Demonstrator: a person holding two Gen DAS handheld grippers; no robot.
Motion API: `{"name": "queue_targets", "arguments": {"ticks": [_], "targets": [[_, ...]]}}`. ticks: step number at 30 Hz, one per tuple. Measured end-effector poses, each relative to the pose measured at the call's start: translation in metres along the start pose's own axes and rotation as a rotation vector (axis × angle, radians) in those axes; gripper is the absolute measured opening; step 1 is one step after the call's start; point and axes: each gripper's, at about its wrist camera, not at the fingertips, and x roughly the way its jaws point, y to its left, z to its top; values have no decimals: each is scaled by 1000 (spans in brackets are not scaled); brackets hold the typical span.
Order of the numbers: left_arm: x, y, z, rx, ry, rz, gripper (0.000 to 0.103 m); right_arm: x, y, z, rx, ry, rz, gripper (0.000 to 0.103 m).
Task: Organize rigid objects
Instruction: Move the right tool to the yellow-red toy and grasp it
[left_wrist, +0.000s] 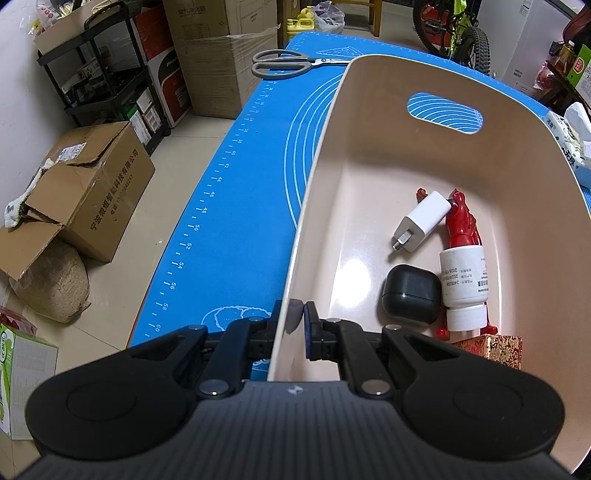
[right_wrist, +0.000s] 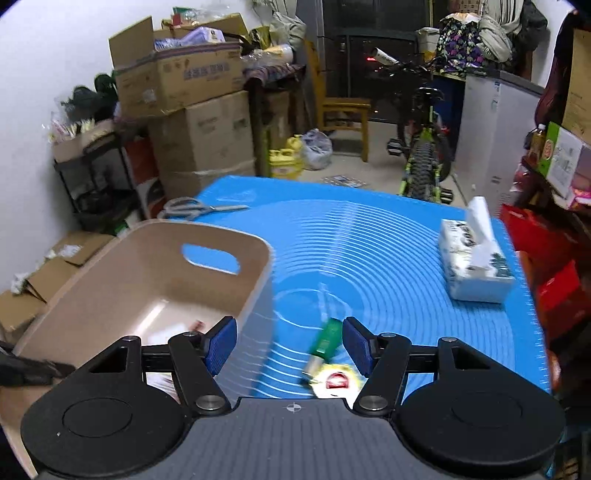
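The left gripper (left_wrist: 297, 325) is pinched tight on the near wall of the beige bin (left_wrist: 424, 74), one pad outside, one inside, holding it steady on the blue mat (left_wrist: 236, 177). The right gripper (right_wrist: 290, 345) hangs over the mat just beside the bin, its jaws spread and nothing pressed between the pads.

Below those open jaws, blurred, lies a small green piece (right_wrist: 327, 339) with a pale end, and next to it a yellow-and-red item (right_wrist: 334, 380); I can't tell what either is. Both look light and hard, so a pinch across the green body's narrow width should do, though smooth plastic could slip.

Count inside the bin: one white charger (left_wrist: 421, 221), one black rounded case (left_wrist: 412, 293), one white bottle (left_wrist: 463, 284) lying on its side, one red figure (left_wrist: 461, 221) beneath it, one patterned red-and-gold box (left_wrist: 491, 349) at the near corner. Five in. All stiff; the glossy case is probably the slipperiest.

Outside: one pair of grey scissors (left_wrist: 284, 64) at the far end of the mat, well apart from the bin; best taken across the closed blades or handles, heavier than the rest. One tissue pack (right_wrist: 474, 269) sits to the right, soft, likely not part of the job.
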Motion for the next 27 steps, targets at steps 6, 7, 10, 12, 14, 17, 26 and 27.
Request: {"name": "queue_targets", "arguments": {"ticks": [6, 7, 10, 12, 14, 17, 26, 27], "targets": [[0, 0, 0, 0, 0, 1, 12, 19, -25, -17, 13, 72, -42, 70], [0, 0, 0, 0, 0, 2, 12, 22, -27, -20, 14, 83, -46, 70], [0, 0, 0, -1, 0, 3, 12, 32, -32, -30, 16, 115, -47, 70], [0, 0, 0, 0, 0, 2, 12, 39, -34, -33, 12, 135, -42, 70], [0, 0, 0, 0, 0, 3, 12, 49, -34, -36, -5, 155, -40, 70], [0, 0, 0, 0, 0, 2, 12, 60, -32, -38, -27, 177, -34, 70], [0, 0, 0, -1, 0, 2, 12, 90, -26, -46, -45, 198, -25, 70], [0, 0, 0, 0, 0, 2, 12, 93, -26, -47, -44, 202, -27, 70]]}}
